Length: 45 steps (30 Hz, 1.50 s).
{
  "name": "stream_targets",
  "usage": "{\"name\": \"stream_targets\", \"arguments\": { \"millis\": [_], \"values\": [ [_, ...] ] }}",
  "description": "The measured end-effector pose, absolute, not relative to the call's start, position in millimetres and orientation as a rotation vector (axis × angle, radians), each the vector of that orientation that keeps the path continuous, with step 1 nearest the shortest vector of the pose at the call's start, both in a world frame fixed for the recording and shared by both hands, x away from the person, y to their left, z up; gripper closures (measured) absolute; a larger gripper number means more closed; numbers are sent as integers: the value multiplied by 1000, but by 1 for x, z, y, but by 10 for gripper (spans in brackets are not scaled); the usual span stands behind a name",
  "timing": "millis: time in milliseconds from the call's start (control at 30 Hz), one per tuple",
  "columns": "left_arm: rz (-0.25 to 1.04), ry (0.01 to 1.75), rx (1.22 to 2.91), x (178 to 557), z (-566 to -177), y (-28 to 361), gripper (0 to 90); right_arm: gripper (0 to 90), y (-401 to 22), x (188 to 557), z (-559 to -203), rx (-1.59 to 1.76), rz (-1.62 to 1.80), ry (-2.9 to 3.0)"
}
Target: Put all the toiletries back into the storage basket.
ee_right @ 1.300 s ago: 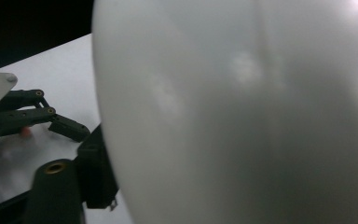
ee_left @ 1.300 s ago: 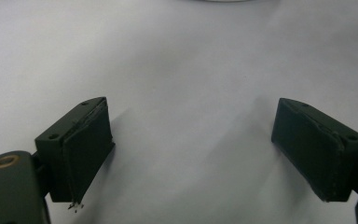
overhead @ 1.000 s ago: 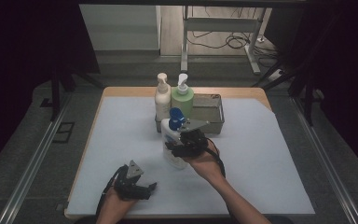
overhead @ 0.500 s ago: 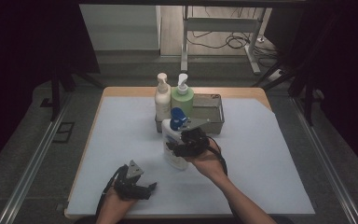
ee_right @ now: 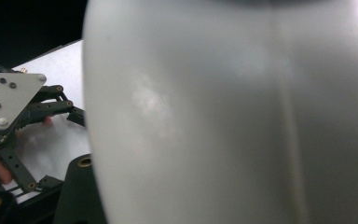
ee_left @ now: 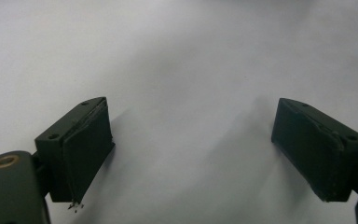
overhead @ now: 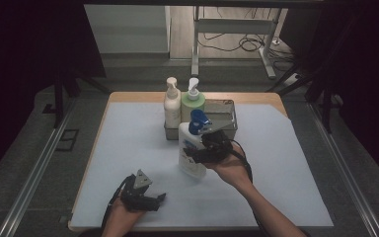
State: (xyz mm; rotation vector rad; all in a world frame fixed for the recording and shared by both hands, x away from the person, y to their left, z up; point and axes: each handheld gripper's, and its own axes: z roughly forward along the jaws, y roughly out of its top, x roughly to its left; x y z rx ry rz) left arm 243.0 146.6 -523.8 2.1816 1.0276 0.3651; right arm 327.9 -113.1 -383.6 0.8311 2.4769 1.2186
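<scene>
Bottle [overhead: 191, 150] of white plastic with a blue pump top is pinched across its body by the right gripper [overhead: 208, 148], tilted a little, its base close over the white surface [overhead: 296, 163] in the high view. It sits just in front of the metal tray [overhead: 227, 118] at the far middle of the surface; a cream pump bottle [overhead: 171, 106] and a green pump bottle [overhead: 193, 101] stand upright side by side at the tray's left end. In the right gripper view the white bottle's smooth wall [ee_right: 223, 121] looms right against the camera, and the other gripper shows farther off at the left edge. The left gripper [overhead: 145, 195] lies low near the front left of the surface, well apart from the bottle; in the left gripper view its jaws are spread wide with bare white surface [ee_left: 186, 70] between them
</scene>
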Motion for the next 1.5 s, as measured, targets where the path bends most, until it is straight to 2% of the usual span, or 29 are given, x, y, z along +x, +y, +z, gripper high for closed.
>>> {"name": "stream_targets", "arguments": {
  "millis": [667, 1500],
  "values": [
    [364, 1028, 2181, 243, -524, 147, 119, 401, -152, 337, -347, 873, 1189, 2439],
    [360, 1029, 2183, 243, -524, 147, 119, 403, -182, 362, -312, 953, 1148, 2342]
  ]
}}
